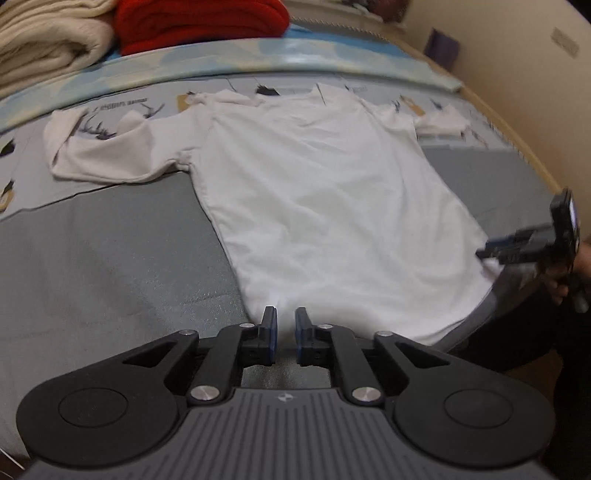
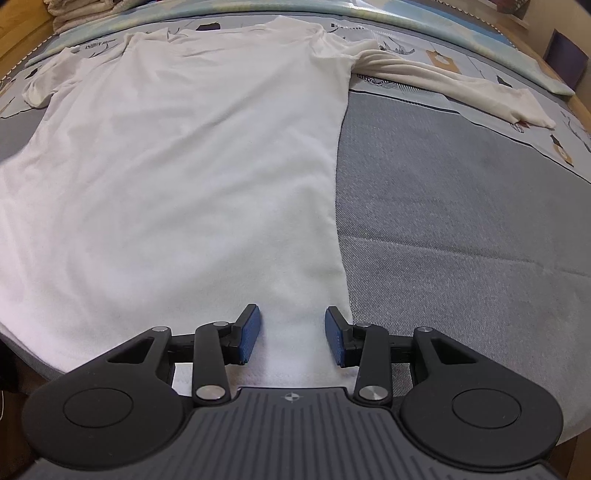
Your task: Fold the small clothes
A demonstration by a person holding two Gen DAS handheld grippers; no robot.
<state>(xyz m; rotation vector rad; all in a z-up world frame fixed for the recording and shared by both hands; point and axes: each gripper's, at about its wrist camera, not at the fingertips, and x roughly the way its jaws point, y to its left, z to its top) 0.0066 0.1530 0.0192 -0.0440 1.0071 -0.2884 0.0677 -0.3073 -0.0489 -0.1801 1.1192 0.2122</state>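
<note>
In the left wrist view, a white long-sleeved shirt [image 1: 317, 192] lies spread flat on a bed [image 1: 110, 266] with a grey cover. Its long axis runs away from the camera: the hem is near, the collar is far, and one sleeve is bent out to the left. The left gripper [image 1: 285, 325] is at the hem near the left corner; its fingers [image 1: 270, 325] stand only a little apart, and I cannot tell whether cloth is between them. At the right edge the right gripper [image 1: 491, 254] is at the other hem corner, blurred. Behind the bed's patterned strip lie a cream blanket [image 1: 48, 40] and a red blanket [image 1: 199, 22], folded.

In the right wrist view, the shirt [image 2: 184, 166] fills the left side, hem near, collar far, and the right sleeve stretches to the right. The right gripper [image 2: 291, 334] has its fingers [image 2: 251, 332] released, wide apart over the hem.
</note>
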